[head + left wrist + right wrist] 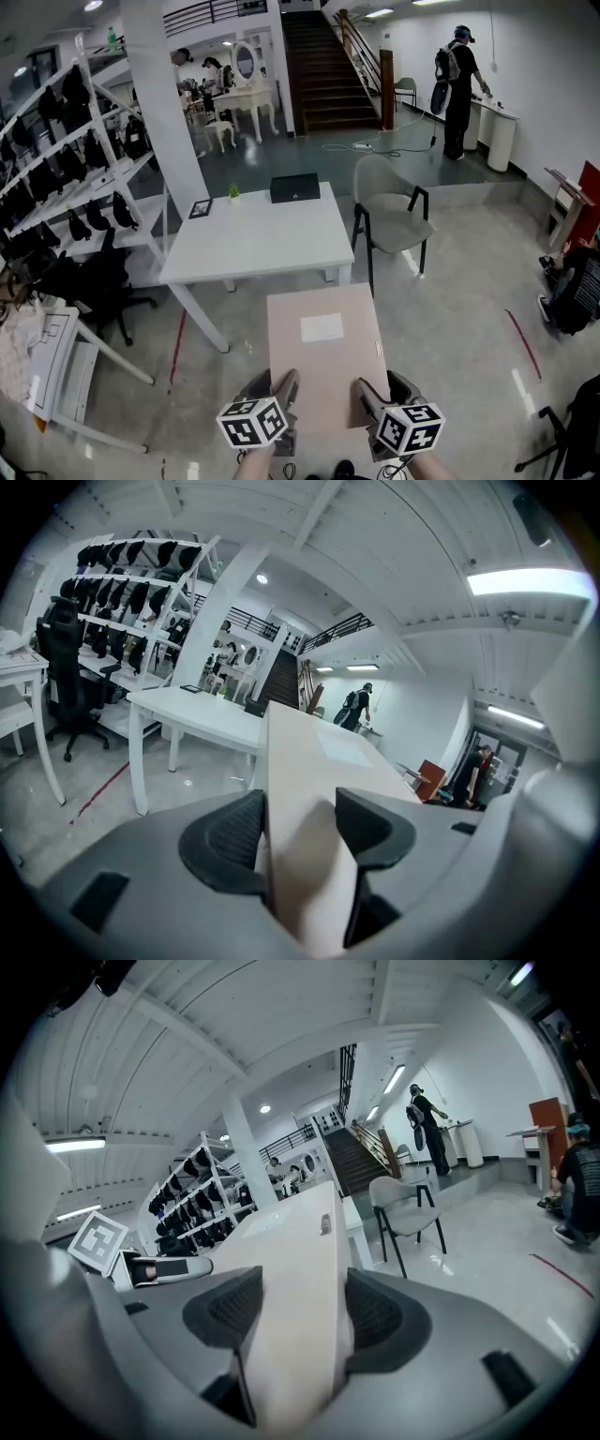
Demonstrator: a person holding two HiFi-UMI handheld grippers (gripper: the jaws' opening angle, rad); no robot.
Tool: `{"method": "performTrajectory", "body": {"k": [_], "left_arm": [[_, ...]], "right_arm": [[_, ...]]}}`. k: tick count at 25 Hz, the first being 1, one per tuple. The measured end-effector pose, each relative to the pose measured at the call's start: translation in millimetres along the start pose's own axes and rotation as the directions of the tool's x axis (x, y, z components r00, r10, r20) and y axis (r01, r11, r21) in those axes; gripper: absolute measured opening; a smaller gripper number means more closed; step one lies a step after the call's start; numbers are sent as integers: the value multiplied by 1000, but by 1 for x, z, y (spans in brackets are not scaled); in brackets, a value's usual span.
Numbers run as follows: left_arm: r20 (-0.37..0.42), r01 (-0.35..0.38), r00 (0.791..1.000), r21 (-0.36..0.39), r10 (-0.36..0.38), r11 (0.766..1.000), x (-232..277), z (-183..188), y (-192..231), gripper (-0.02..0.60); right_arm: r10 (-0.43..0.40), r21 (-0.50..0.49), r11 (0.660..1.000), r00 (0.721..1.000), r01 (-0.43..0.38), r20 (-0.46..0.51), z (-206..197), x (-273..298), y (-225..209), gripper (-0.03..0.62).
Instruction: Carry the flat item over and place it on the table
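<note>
Flat beige box (pixel 323 361) held level in air, near edge pinched in fingers of left gripper (pixel 284 394) and right gripper (pixel 367 398); just short of white counter (pixel 253 246), not touching

The left gripper (pixel 283 398) and the right gripper (pixel 367 401) are held side by side, low in front of the body and pointed forward, with their marker cubes (pixel 251 422) turned upward. Each is clamped on the near edge of the flat box (pixel 323 352), the left by the near left corner and the right by the near right corner. The box is pinched between ribbed pads (pixel 230 832) set wide apart. Bare forearms (pixel 255 466) are seen just behind the grippers.
</note>
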State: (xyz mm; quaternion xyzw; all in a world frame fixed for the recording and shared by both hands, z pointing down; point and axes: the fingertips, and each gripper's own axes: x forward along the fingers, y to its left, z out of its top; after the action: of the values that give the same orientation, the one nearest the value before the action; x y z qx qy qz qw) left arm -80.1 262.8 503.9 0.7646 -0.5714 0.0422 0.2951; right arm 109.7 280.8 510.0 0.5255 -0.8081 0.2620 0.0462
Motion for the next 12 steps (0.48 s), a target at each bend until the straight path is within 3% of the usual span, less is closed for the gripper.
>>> {"method": "performTrajectory", "body": {"k": [12], "left_arm": [[0,-16,1000,1,16,1000,17,-3,-11,242]], "right_arm": [[8,-12,1000,1000,-8,6,8,4,-19,270]]}}
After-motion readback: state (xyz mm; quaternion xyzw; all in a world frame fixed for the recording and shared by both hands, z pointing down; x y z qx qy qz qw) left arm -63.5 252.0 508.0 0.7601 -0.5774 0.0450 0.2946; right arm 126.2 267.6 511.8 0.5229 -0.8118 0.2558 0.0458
